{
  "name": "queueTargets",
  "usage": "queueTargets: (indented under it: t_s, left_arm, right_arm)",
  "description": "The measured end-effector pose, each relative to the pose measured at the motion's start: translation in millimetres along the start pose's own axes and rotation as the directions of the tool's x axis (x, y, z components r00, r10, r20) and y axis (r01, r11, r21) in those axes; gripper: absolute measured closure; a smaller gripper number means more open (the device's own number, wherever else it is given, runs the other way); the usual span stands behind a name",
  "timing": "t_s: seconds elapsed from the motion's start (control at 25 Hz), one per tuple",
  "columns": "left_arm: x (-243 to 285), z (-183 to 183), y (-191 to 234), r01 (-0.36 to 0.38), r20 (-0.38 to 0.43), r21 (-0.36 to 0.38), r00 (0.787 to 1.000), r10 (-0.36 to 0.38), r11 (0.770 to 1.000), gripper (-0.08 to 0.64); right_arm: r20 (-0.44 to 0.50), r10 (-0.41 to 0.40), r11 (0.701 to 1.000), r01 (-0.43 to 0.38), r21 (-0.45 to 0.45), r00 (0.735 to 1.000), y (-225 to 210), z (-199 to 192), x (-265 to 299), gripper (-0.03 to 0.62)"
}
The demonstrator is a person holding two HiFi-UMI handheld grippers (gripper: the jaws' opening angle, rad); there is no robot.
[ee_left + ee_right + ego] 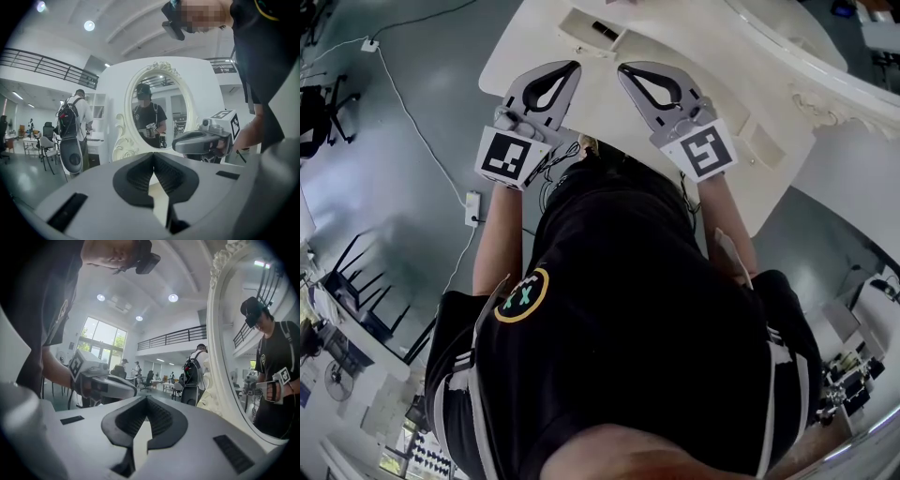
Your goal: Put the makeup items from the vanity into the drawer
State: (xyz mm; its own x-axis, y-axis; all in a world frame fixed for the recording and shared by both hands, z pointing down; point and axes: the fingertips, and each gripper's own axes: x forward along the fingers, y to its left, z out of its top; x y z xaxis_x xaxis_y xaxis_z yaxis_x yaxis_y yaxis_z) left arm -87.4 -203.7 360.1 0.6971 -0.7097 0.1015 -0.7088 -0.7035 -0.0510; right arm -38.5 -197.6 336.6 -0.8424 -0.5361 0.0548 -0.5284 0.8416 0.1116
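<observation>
Hovering over the bench (602,114), the left tongs (573,67) and right tongs (624,68) are both clenched on nothing. A dark makeup item (603,30) lies in the open drawer (581,42). The visible bench looks bare, so the task seems nearly done.

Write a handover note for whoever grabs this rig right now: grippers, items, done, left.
Left gripper: shut, nothing between the jaws, held over the vanity top.
Right gripper: shut, empty, alongside the left one.
Drawer: open at the vanity's far edge, with one small dark item lying inside.
Done: that item appears stowed.
Left: no other makeup shows on the part of the top in view. Check the areas out of frame near the mirror before calling it finished.
</observation>
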Motion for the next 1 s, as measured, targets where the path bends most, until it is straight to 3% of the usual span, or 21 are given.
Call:
queueTargets:
  t_s: [0.12, 0.36, 1.0]
  left_arm:
    - [1.1, 5.8, -2.9, 0.007, 0.012, -0.023, 1.000, -0.006, 1.000, 0.538]
    - [0.7, -2.7, -0.5, 0.008, 0.005, 0.005, 1.000, -0.008, 1.000, 0.538]
    - [4.1, 4.5, -8.3, 0.018, 0.009, 0.003, 1.000, -0.018, 1.000, 0.538]
  right_arm:
    - [0.007, -0.015, 1.000, 0.015, -0.012, 1.000, -3.7, 2.7, 0.7, 0.571]
    - [-0.015, -0.022, 1.000, 0.022, -0.016, 1.000, -5.7, -3.7, -0.3, 0.572]
    - [0.006, -0.042, 0.998, 0.042, 0.048, 0.999, -7.2, -3.0, -9.7, 0.572]
